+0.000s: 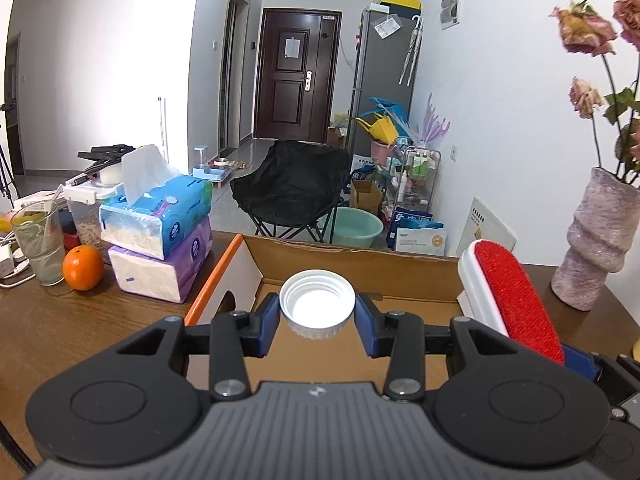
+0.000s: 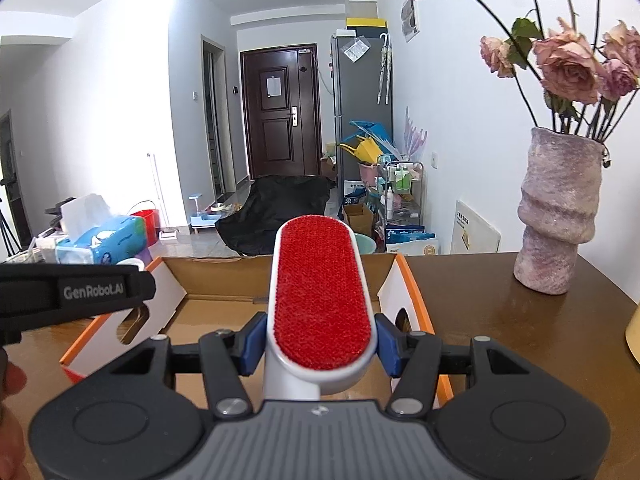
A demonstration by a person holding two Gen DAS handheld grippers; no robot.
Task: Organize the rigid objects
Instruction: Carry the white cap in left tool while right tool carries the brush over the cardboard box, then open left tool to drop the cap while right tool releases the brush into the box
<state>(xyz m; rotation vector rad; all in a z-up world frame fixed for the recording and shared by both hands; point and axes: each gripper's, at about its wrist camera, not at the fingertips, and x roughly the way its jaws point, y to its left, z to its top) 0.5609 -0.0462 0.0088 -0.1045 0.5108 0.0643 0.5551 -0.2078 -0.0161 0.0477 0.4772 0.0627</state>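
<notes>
My left gripper (image 1: 317, 320) is shut on a white screw cap (image 1: 317, 303), open side up, held above the open cardboard box (image 1: 320, 260). My right gripper (image 2: 320, 344) is shut on a white lint brush with a red pad (image 2: 320, 296), held over the same box (image 2: 224, 276). The brush also shows at the right of the left wrist view (image 1: 508, 296). The left gripper's body shows at the left of the right wrist view (image 2: 72, 292).
The box stands on a dark wooden table (image 1: 60, 332). To its left are two stacked tissue packs (image 1: 160, 236), an orange (image 1: 83, 267) and a glass (image 1: 38, 244). A pink vase with dried roses (image 2: 560, 216) stands to the right.
</notes>
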